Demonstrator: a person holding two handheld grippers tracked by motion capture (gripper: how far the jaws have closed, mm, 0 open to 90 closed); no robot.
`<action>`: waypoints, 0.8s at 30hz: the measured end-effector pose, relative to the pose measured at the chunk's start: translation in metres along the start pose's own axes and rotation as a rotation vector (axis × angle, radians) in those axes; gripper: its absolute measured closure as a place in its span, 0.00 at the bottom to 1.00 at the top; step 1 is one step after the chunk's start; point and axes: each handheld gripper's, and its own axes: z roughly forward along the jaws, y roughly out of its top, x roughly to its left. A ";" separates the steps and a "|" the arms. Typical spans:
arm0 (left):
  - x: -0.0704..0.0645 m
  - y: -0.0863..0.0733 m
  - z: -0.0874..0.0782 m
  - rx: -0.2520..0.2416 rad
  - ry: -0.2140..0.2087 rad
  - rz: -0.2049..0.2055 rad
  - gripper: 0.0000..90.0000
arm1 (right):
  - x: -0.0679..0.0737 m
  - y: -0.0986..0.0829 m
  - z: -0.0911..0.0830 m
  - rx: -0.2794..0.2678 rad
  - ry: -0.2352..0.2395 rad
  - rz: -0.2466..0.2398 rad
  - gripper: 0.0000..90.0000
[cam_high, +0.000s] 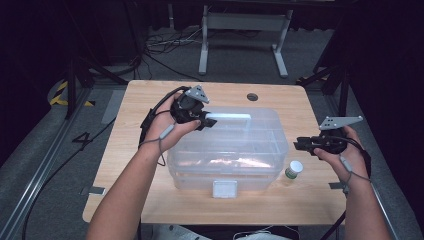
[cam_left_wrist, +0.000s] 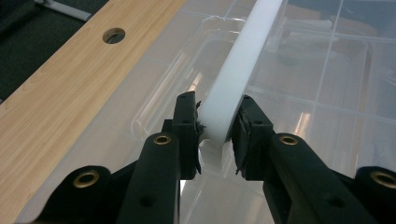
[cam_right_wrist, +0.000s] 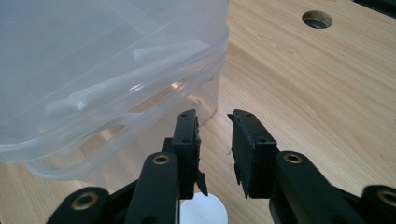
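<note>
Clear lidded plastic storage box (cam_high: 227, 150) sits mid-table on the light wooden table (cam_high: 130, 135), with a white front latch (cam_high: 224, 189) at its 6 o'clock edge. A white plastic carry handle (cam_high: 231, 117) runs along the lid top toward the 12 o'clock side.

Left gripper (cam_high: 206, 120): at about 10 o'clock of the box, over the lid. In the left gripper view its jaws are clamped on the handle's near end (cam_left_wrist: 224, 100), one pad (cam_left_wrist: 189, 122) on each flat side, both touching; the handle rises away to 1 o'clock in that view.

Right gripper (cam_high: 298, 145): at 3 o'clock of the box, just beside its right wall, not touching. Jaws stand apart with nothing between them; the right gripper view shows bare wood in the gap (cam_right_wrist: 215, 140) and the box corner (cam_right_wrist: 201, 88) at 11 o'clock.

Small white-capped green bottle (cam_high: 294, 169) stands upright on the table at the box's 4 o'clock corner, just below the right gripper. Round cable hole (cam_high: 252, 96) in the tabletop at 12 o'clock.
</note>
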 end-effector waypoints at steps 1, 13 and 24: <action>0.001 0.001 0.000 0.002 0.000 -0.001 0.81 | 0.001 0.000 0.000 0.002 0.005 0.002 0.81; 0.004 0.008 -0.005 0.009 0.011 0.001 0.81 | 0.009 -0.002 -0.003 -0.001 0.047 -0.014 0.84; 0.010 0.016 -0.010 0.020 0.037 -0.001 0.80 | 0.016 -0.003 -0.005 -0.015 0.104 -0.036 0.96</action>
